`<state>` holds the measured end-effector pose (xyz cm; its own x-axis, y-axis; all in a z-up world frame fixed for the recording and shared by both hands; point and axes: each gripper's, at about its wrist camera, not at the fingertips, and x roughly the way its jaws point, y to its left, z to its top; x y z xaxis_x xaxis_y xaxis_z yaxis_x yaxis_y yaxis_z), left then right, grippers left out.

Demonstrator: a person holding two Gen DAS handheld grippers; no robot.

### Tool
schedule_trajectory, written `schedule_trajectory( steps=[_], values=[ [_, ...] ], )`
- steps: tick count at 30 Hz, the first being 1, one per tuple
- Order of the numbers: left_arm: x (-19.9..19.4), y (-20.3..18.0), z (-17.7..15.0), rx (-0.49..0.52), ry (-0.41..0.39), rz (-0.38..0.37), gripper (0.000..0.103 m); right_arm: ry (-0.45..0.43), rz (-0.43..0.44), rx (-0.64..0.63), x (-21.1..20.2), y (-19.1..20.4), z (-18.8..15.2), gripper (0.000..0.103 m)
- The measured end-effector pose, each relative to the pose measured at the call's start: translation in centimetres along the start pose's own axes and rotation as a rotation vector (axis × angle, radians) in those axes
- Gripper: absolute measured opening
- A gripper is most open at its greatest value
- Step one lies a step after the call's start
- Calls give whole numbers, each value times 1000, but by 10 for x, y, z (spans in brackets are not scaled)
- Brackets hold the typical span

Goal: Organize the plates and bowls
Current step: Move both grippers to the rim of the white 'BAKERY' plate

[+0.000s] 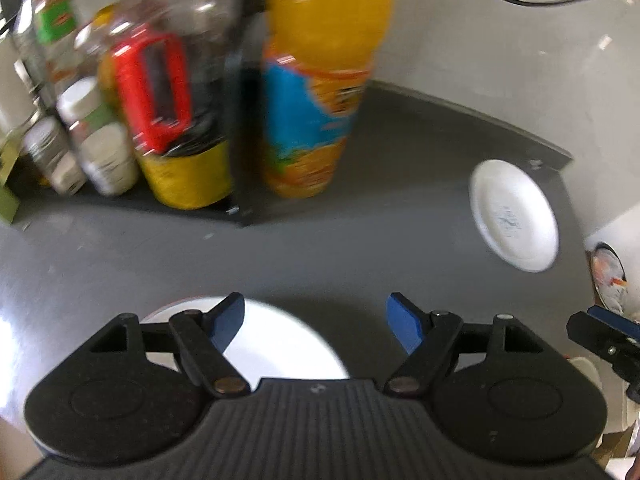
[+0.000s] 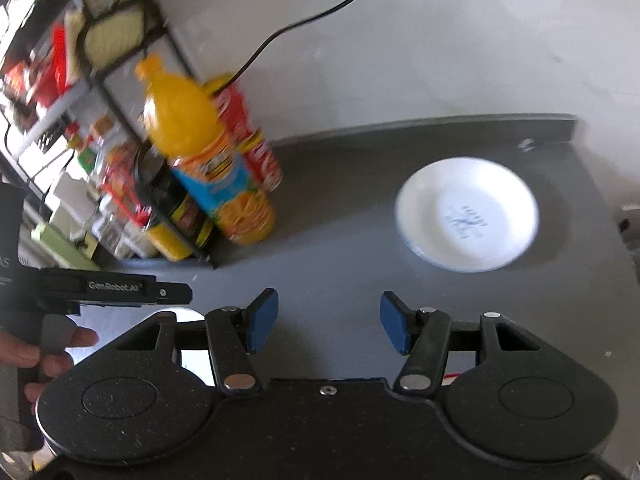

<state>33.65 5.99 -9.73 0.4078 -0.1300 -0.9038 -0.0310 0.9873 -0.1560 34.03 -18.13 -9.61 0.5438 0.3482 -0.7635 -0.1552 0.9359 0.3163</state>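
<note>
Right wrist view has the white plate [image 2: 466,214] lying flat on the grey bench [image 2: 340,264], alone, ahead of the right gripper [image 2: 329,322] at about one o'clock and apart from it, with bare bench between; the plate is round, so no long axis governs the approach, only the rim nearest the fingers, which faces about seven o'clock on the plate; those fingers [image 2: 262,320] stand wide apart with nothing between them. Left wrist view puts the same plate [image 1: 514,216] far out at about two o'clock, well apart from the left gripper [image 1: 315,322], whose blue fingers [image 1: 228,322] are likewise spread wide and hold nothing; directly beneath and just behind that gripper sits a second white dish [image 1: 280,350], whether plate or bowl I cannot tell, since the gripper body hides most of it. By my reading the right hand is the nearer to the lone plate and the left to the dish below it, so the coming move probably turns on the right gripper travelling forward and slightly rightward to the plate's near rim. An orange juice bottle [image 2: 208,164] stands at eleven o'clock beside a black rack [image 2: 120,92] of jars, clear of that line; a black cable [image 2: 304,20] runs along the wall behind. Motion blur softens both views.
</note>
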Motion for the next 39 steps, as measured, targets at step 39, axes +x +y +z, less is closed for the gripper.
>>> schedule_trajectory(
  steps=[39],
  values=[
    [76, -163, 37, 59, -40, -45, 73, -43, -41, 172, 11, -201, 16, 54]
  ],
)
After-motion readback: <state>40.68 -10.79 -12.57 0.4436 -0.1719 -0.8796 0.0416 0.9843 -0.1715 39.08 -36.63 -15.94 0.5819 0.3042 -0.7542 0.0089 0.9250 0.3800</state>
